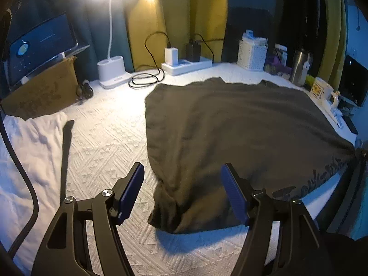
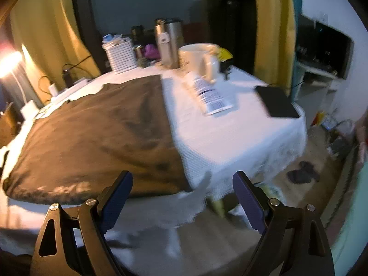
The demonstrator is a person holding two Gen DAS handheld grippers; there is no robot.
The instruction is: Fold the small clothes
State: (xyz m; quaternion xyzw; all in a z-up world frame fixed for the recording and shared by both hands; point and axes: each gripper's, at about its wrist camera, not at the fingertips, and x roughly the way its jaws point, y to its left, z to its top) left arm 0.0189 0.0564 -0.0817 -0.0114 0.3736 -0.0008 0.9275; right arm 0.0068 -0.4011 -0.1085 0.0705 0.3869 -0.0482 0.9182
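Observation:
A dark olive-grey garment [image 1: 230, 126] lies spread on the white textured tablecloth [image 1: 103, 142], with a bunched part [image 1: 170, 207] at its near-left corner. My left gripper [image 1: 184, 193] is open, its jaws on either side of that bunched part, just above it. The same garment shows in the right wrist view [image 2: 96, 133], with faint print near its front edge. My right gripper [image 2: 182, 200] is open and empty, over the table's front right corner, beside the garment's near-right corner. A white garment [image 1: 30, 147] lies at the far left.
At the back stand a lit desk lamp [image 1: 112, 73], a power strip with chargers [image 1: 186, 63], a white basket [image 1: 251, 54], a steel bottle [image 1: 299, 66] and a mug [image 2: 200, 57]. A tube [image 2: 207, 92] and a black phone [image 2: 277, 102] lie right of the garment. A cardboard box [image 1: 43, 89] stands left.

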